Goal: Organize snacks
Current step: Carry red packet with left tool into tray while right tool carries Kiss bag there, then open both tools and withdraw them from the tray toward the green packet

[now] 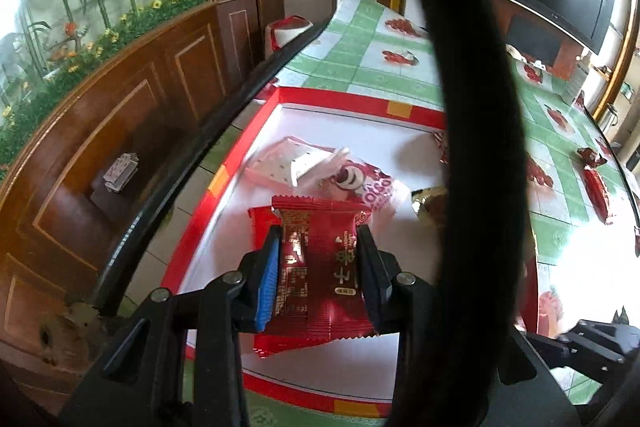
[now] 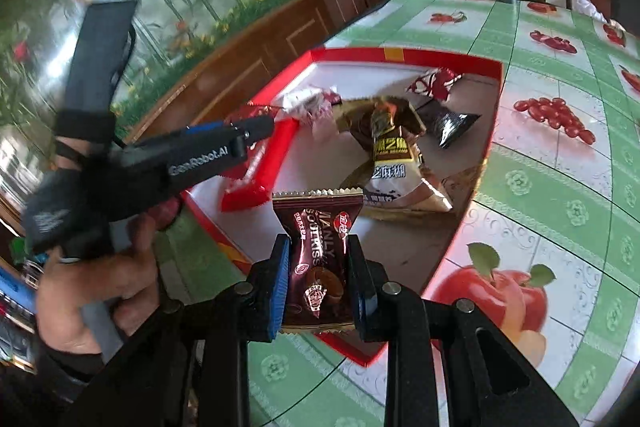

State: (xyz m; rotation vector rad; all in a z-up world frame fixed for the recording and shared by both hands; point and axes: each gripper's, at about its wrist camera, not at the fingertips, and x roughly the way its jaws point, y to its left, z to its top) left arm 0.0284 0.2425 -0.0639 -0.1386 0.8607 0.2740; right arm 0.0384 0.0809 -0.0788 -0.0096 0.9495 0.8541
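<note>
Two snacks are on their way into the red box [image 2: 496,95] on the table [image 2: 560,195]: the left hand-held gripper [image 1: 318,259] pinches a red packet [image 1: 316,267] over it, the right hand-held gripper [image 2: 320,277] pinches a brown chocolate packet [image 2: 320,267] at its edge, and next both should let go inside.

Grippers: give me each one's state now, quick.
Left gripper: shut on a red packet, over the red box.
Right gripper: shut on a brown packet.
</note>
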